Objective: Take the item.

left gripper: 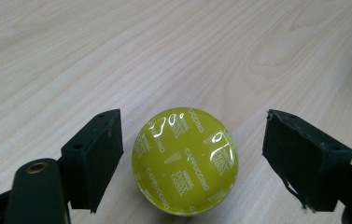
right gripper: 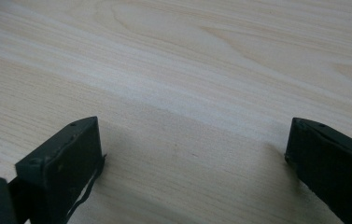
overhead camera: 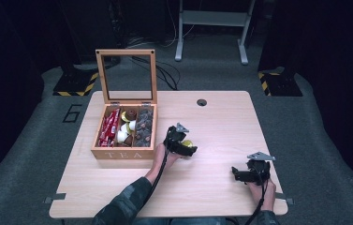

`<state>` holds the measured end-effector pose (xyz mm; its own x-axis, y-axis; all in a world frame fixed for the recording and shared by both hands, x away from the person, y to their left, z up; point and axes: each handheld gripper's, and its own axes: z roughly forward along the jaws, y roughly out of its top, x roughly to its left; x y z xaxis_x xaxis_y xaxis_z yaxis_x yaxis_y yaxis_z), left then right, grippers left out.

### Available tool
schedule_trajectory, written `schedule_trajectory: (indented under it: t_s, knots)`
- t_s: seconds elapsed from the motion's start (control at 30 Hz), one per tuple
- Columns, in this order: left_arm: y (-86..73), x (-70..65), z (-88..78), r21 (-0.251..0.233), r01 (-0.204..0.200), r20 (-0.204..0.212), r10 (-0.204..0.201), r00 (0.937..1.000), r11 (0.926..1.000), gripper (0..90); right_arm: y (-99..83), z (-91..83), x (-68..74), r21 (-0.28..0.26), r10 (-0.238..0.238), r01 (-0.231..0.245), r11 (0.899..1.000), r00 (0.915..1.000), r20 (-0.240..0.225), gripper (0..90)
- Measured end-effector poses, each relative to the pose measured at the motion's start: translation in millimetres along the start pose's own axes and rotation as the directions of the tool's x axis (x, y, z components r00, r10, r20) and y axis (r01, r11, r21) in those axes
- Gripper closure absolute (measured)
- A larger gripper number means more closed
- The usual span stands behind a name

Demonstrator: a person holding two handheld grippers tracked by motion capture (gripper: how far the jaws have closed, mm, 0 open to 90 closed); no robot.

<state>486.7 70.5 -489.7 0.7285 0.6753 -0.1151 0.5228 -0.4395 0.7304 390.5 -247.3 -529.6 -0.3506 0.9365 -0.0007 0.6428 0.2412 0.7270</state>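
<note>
Pale wood grain runs across the table [overhead camera: 221, 126] we work at, with an open wooden tea box [overhead camera: 123, 131] at its left holding red sachets and capsules. We see our left gripper [left gripper: 190, 156] with its jaws released around a yellow cappuccino capsule [left gripper: 185, 161] lying on the table, just right of the box. Our right gripper [right gripper: 194, 163], jaws spread over bare wood, hovers near the right edge.
</note>
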Motion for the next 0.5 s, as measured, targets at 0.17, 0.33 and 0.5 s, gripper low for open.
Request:
schedule_trajectory:
  t_s: [0.17, 0.33, 0.5]
  knots:
    - [1.9, -0.3, -9.3, -0.013, 0.000, 0.003, 0.000, 1.0000, 0.9999, 15.9, 0.1, 0.0, 0.1, 0.001, 0.002, -0.002, 1.000, 1.0000, 0.001, 2.9]
    - [1.8, -2.9, -20.8, -0.038, -0.008, 0.010, 0.008, 0.9999, 0.9992, 14.7, 0.1, -0.2, 0.1, 0.003, 0.002, -0.002, 1.000, 1.0000, 0.000, 3.1]
    - [-0.3, -6.6, -32.9, -0.046, -0.023, 0.033, 0.025, 0.9991, 0.9987, 14.0, -0.1, -0.1, 0.1, 0.001, -0.001, 0.001, 1.000, 1.0000, 0.000, 3.2]
